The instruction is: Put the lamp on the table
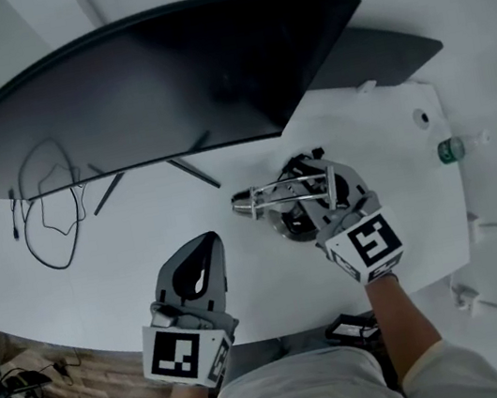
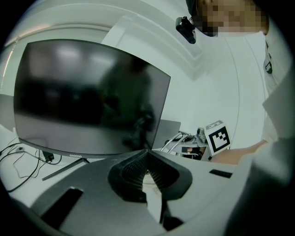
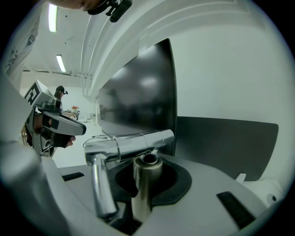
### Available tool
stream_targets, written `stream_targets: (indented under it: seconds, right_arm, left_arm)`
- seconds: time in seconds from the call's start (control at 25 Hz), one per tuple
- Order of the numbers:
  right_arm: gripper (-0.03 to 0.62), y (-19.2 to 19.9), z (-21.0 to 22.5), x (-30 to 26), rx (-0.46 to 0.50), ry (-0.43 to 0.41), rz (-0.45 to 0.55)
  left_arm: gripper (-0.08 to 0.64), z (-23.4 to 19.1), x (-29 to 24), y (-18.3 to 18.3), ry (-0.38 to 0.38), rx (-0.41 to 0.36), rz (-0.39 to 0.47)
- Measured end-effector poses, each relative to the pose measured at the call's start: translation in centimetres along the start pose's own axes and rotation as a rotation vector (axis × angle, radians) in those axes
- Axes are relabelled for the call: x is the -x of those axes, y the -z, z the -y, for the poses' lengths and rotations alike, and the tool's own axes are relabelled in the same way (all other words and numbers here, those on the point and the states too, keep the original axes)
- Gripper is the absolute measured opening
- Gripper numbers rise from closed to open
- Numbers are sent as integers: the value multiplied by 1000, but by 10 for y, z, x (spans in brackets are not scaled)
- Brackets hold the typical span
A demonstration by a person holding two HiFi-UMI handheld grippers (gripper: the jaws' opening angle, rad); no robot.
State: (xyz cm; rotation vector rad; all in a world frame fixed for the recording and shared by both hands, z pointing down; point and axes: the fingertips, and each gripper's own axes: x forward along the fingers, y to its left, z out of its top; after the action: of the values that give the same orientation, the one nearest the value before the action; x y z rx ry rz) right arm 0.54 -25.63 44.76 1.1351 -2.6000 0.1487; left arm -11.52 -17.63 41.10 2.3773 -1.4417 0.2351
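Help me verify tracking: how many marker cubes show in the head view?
2. One marker cube rides the left gripper at the table's front edge; the other rides the right gripper, which grips the metal lamp.

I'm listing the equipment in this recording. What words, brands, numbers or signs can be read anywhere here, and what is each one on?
"coocaa": small logo on the bottom edge of the monitor, seen in the left gripper view.
Marker cubes: black-and-white square patterns only, no letters or numbers.
Green bottle at the table's far right: any label is too small to read.
Nothing else is legible.
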Motion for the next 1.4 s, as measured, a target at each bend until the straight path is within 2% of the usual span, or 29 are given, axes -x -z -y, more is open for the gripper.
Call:
stream_targets:
  seconds: [0.92,1.4]
  right_arm:
    - [55,1,-7,13,19,16,81]
    - [55,5,-8,19,-3,26,106]
  left_arm:
    - [2,8,7,5,7,-12,-3]
    - [2,16,14,8,9,-17,-5]
